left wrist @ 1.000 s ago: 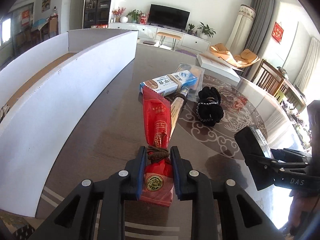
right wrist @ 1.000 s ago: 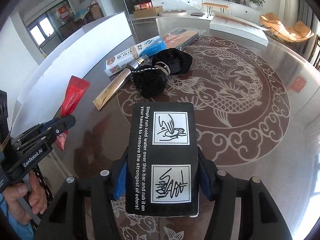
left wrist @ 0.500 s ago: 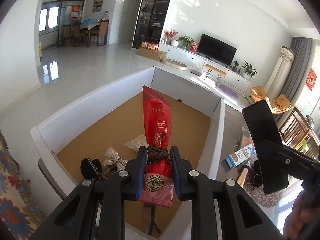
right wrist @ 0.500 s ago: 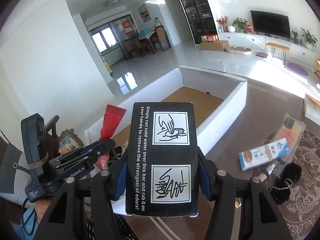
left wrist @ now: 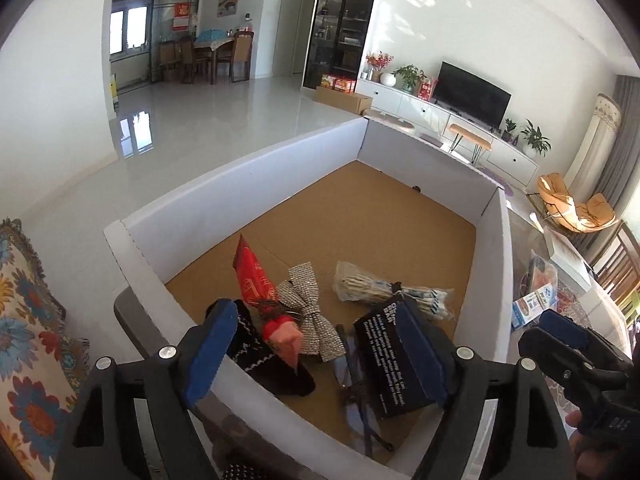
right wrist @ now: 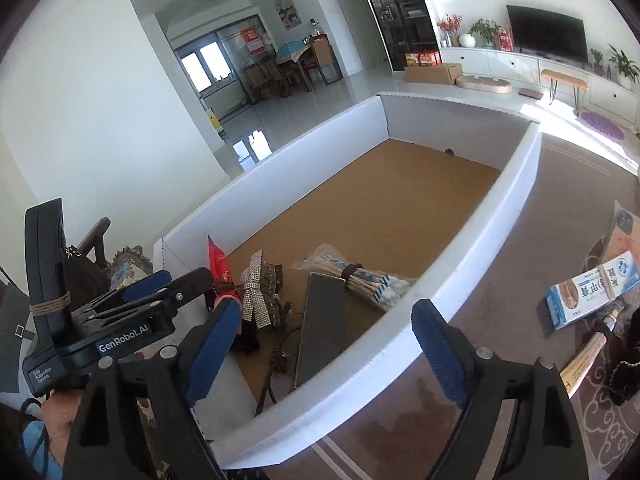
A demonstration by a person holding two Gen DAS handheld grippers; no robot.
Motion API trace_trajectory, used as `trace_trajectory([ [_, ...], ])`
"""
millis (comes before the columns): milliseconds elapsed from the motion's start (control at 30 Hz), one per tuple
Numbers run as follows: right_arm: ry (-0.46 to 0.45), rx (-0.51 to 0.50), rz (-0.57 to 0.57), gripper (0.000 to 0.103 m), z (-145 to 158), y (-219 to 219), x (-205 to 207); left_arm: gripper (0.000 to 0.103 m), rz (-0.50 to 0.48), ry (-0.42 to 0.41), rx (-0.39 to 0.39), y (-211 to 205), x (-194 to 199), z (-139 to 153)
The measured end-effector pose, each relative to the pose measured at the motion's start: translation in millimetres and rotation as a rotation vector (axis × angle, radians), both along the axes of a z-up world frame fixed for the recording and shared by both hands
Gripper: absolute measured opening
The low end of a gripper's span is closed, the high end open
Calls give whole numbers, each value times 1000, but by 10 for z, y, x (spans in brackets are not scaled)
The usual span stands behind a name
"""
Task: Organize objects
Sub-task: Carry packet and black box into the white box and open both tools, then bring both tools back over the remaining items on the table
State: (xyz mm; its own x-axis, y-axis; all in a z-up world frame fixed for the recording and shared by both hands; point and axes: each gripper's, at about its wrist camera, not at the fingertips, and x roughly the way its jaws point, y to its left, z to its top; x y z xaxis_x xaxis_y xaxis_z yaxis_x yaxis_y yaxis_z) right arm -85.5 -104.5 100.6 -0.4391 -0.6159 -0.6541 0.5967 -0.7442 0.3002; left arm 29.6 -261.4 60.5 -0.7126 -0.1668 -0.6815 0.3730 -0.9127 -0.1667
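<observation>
Inside the white box (left wrist: 496,264), opening left tongs (left wrist: 316,356) and right tongs (right wrist: 326,340), both empty, partly hide a black card (left wrist: 384,364), perhaps tilted.

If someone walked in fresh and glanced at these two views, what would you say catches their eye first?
Most likely the big white box with its cork-brown floor, filling the middle of both views. Next, the cluster at its near end: a red packet standing tilted, a sparkly silver bow beside it, and a black card lying under the spread blue fingers of the left gripper, whose jaws are opening.
</observation>
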Motion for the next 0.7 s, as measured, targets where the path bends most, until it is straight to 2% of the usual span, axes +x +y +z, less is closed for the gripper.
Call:
trace_trajectory([
  [67,87,41,-62,101,-54,396,126,83,-95,43,20,331,89,79],
  [167,159,173,-170,103,-287,1049,245,99,-271,64,66,963,95,133],
  [200,165,224,-214,103,-411,1280,276,103,-328,54,80,1178,67,99],
  [267,142,317,-299,103,-651,1757,311,103,-435,6,96,1680,50,-47],
  [333,92,382,-370,103,-835,2230,344,103,-507,-56,77,2116,-29,-262],
  [433,20,405,-456,103,-981,2722,351,103,-548,-138,19,2589,-163,-557],
  [533,-24,342,-513,103,-963,3042,382,103,-548,-187,-24,2813,-346,-724],
  [600,-28,329,-546,103,-961,3071,402,103,-529,-192,-85,2811,-367,-773],
  [700,-45,390,-570,103,-1000,3004,344,103,-497,-155,-153,2723,-352,-766],
])
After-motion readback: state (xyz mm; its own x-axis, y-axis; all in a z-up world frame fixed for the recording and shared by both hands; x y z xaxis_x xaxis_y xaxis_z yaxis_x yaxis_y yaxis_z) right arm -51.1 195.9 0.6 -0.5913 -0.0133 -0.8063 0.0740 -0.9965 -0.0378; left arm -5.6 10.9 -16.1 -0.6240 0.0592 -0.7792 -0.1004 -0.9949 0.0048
